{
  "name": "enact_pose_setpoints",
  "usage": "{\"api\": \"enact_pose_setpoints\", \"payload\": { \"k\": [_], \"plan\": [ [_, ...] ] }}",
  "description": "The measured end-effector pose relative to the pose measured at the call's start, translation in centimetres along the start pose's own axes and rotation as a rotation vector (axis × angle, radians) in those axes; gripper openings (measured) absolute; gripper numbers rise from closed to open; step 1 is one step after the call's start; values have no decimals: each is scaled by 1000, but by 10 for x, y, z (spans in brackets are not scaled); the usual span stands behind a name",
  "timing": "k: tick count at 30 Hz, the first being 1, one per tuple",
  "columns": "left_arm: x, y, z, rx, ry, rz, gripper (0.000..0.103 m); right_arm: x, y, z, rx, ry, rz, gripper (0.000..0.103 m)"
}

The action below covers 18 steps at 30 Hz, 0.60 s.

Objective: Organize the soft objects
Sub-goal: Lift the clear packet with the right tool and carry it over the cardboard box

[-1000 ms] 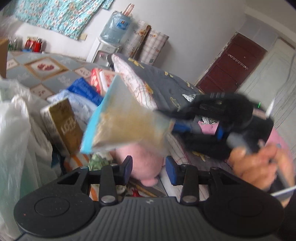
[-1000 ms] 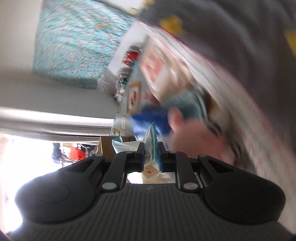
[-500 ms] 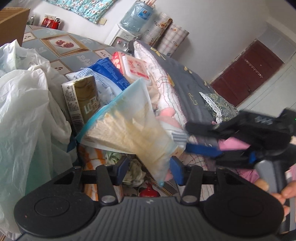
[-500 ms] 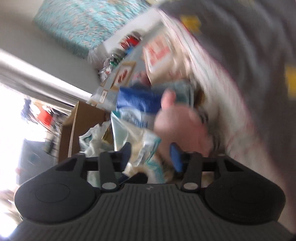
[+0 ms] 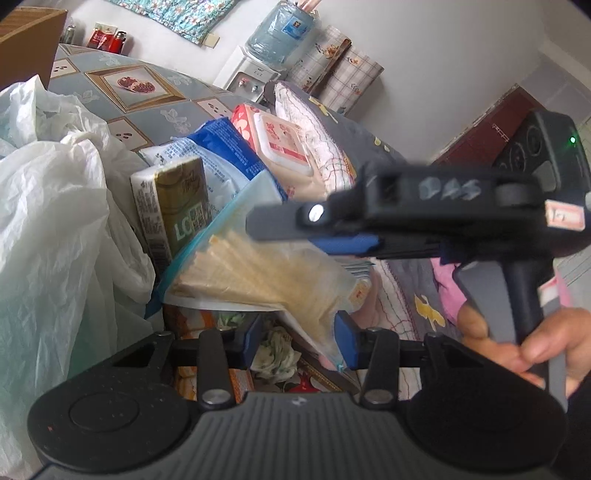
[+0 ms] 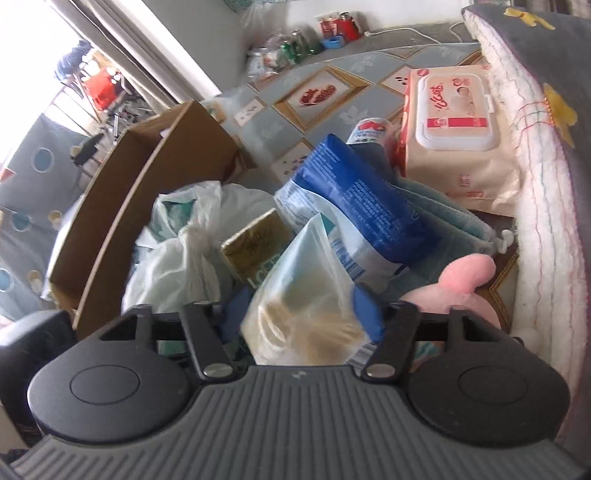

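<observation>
A clear plastic bag of beige sheets (image 5: 266,277) lies tilted on a pile of soft packs; it also shows in the right wrist view (image 6: 306,295). My left gripper (image 5: 301,339) is open, with the bag's lower corner between its fingers. My right gripper (image 6: 299,314) is open around the bag's near end, and shows from the side in the left wrist view (image 5: 288,225). Beside the bag are a gold tissue pack (image 5: 177,210), a blue and white pack (image 6: 354,192), a wet-wipes pack (image 6: 454,147) and a pink plush toy (image 6: 461,280).
White plastic bags (image 5: 55,221) bulge at the left. A cardboard box (image 6: 147,195) stands behind them. A folded quilt (image 6: 546,166) runs along the right. A water dispenser (image 5: 273,48) and bottles (image 6: 332,22) stand by the far wall.
My right gripper, shut on the bag a second ago, has opened and let it go. The bag has come down onto the pile, now between my left gripper's fingers.
</observation>
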<state>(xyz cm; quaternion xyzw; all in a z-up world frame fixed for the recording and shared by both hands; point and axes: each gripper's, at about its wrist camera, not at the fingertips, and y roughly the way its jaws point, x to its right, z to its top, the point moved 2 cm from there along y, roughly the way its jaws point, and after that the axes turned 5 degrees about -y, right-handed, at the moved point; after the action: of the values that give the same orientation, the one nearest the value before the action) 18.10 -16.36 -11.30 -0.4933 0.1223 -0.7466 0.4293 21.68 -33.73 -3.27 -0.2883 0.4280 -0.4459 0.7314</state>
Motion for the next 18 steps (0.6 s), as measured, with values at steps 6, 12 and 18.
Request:
{"api": "enact_pose_setpoints", "payload": {
  "k": [6,12,18],
  "plan": [
    [9,-13,-5,4,25,-27,41,0,-28,-25,50,66,1,34],
    [26,-38,-15,20,72,-51,41,-17,-57,-40,109,108,31,33],
    [37,-93,-10,94,134,-34,41,-67,-83,-30,180,61,101,33]
  ]
}}
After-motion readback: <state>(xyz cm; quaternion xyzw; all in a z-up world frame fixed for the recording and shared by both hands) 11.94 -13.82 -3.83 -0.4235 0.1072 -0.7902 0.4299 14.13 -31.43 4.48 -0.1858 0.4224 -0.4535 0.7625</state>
